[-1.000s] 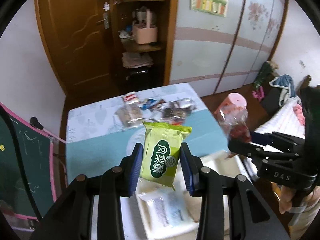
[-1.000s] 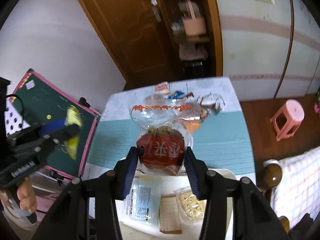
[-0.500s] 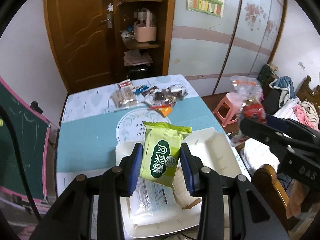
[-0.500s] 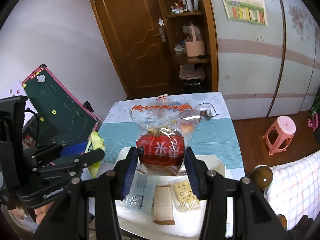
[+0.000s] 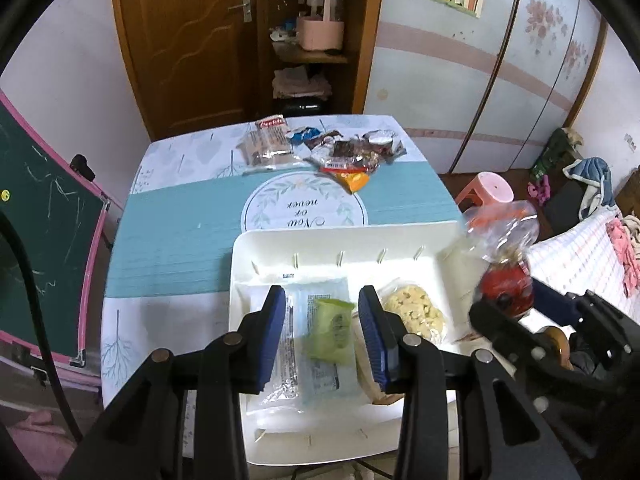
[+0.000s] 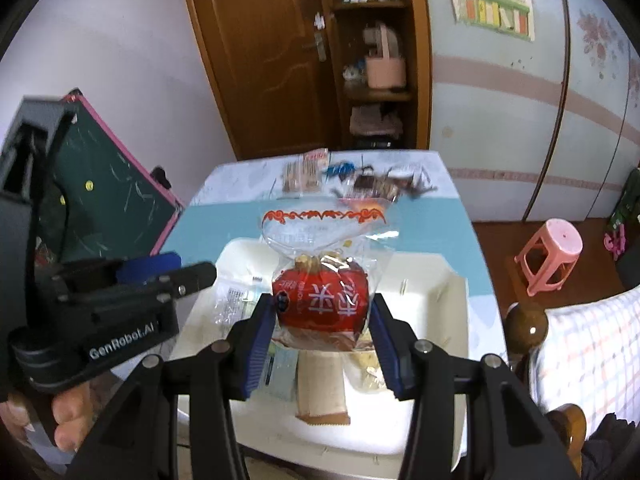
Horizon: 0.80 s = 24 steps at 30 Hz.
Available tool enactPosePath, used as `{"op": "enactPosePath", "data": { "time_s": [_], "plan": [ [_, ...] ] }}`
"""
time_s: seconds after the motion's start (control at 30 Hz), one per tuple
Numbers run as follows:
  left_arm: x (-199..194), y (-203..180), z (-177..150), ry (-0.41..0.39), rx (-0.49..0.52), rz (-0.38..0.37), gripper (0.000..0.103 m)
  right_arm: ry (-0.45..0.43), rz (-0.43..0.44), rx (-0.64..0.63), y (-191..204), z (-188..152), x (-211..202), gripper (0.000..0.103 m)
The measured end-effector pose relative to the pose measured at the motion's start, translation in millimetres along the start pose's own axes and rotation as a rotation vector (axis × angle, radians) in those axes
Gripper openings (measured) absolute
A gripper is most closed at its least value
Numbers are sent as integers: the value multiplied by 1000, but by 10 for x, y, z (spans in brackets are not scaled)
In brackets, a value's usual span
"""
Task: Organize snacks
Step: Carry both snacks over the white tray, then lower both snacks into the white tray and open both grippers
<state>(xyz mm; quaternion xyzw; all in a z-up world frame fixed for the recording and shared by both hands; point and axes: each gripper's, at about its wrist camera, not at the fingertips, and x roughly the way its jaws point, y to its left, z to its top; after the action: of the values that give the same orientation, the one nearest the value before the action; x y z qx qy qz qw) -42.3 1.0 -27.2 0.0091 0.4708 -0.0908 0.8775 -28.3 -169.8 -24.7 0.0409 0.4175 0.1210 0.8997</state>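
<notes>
Left gripper [image 5: 322, 330], jaws apart, above the white plastic tray [image 5: 320, 240] at the table's near edge; the green snack packet [image 5: 331, 330] lies (blurred) below. Right gripper [image 6: 323, 330] clamps a clear red-labelled snack bag [image 6: 320, 304] over the tray.

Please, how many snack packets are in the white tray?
4: clear blue packet at left, green packet over it, brown bar centre, yellow biscuit packet right; more may be hidden.

Brown wooden door [image 5: 188, 40] beside floral wardrobe [image 5: 480, 60] — pink stool [image 6: 550, 254] on floor.
</notes>
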Motion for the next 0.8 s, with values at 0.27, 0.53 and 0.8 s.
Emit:
{"op": "enactPosePath", "data": {
  "time_s": [0.27,0.53,0.8],
  "plan": [
    [177,22,-27,56,-5,-19,59,38,-21,26,-35,-55,101,53],
    [253,61,-29,74,-31,-34,70,43,-46,51,-85,-57,144,56],
    [295,54,-26,82,-32,-19,70,67,-39,59,-90,-63,216,56]
  ]
}}
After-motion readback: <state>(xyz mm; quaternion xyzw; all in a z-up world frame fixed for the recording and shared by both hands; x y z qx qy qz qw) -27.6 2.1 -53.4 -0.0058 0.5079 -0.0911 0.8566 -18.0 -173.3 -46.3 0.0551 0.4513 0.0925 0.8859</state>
